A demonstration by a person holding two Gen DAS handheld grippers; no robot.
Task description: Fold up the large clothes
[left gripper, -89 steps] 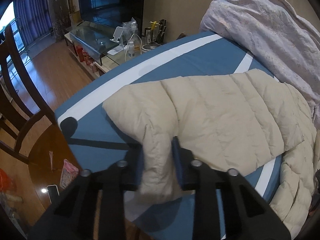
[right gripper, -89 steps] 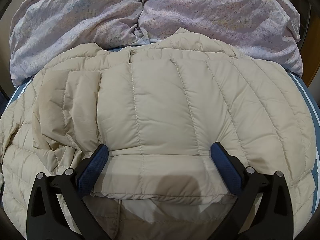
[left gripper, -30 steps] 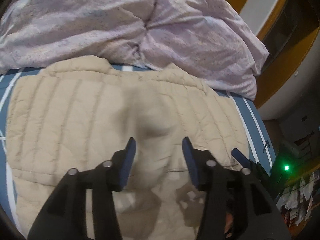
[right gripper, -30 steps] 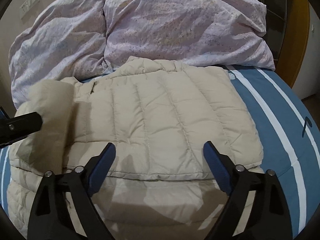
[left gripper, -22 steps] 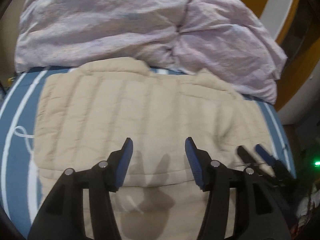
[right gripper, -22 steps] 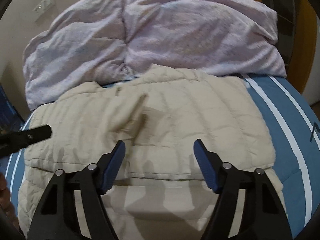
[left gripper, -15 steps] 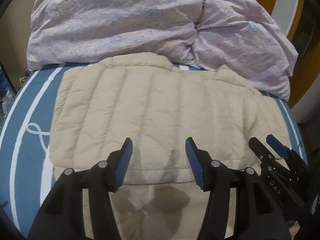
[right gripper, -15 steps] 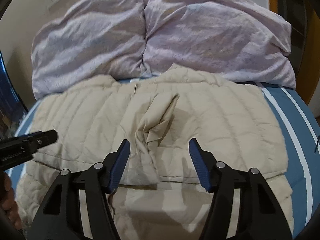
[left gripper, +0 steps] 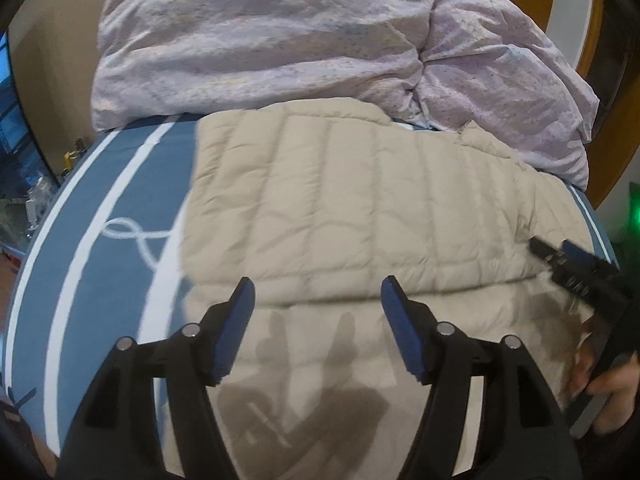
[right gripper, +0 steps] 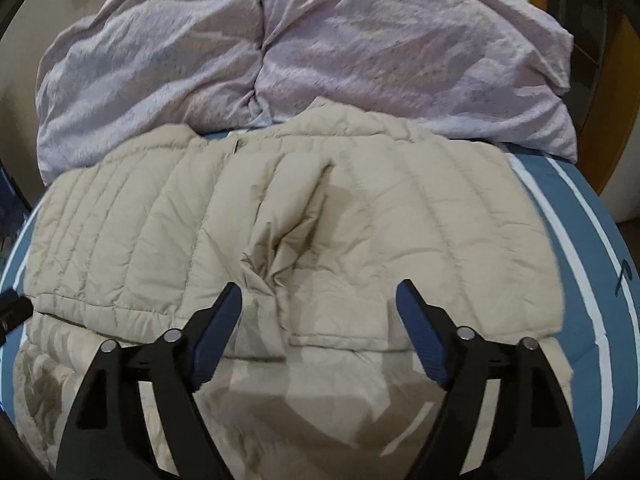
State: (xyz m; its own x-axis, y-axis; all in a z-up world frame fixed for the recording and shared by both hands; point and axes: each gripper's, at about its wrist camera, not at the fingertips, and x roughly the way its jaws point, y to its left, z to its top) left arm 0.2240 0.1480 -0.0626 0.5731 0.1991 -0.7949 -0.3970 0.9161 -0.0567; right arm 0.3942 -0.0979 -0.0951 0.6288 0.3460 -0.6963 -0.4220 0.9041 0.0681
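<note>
Beige puffer jacket [right gripper: 400, 240] lies spread across the bed [left gripper: 132, 184], on a blue cover with white stripes, its collar end up against a heap of crumpled lilac duvet [right gripper: 320, 52]. It is quilted in long channels that run from collar to hem, and both side panels are folded in over the middle, so the shape is roughly a rectangle with a paler, flatter layer showing along the near edge. Where the folded parts meet there is a bunched, creased ridge (the neatest part is the left side, which lies smooth). The left gripper [left gripper: 316, 292] hovers over the near hem with its blue-padded jaws opening and nothing between them. The right gripper [right gripper: 318, 294] hangs above the creased ridge, jaws also opening, clear of the fabric. In the left wrist view the right gripper [left gripper: 554, 246] shows at the jacket's far edge, with a hand [left gripper: 612, 396] behind it.
</note>
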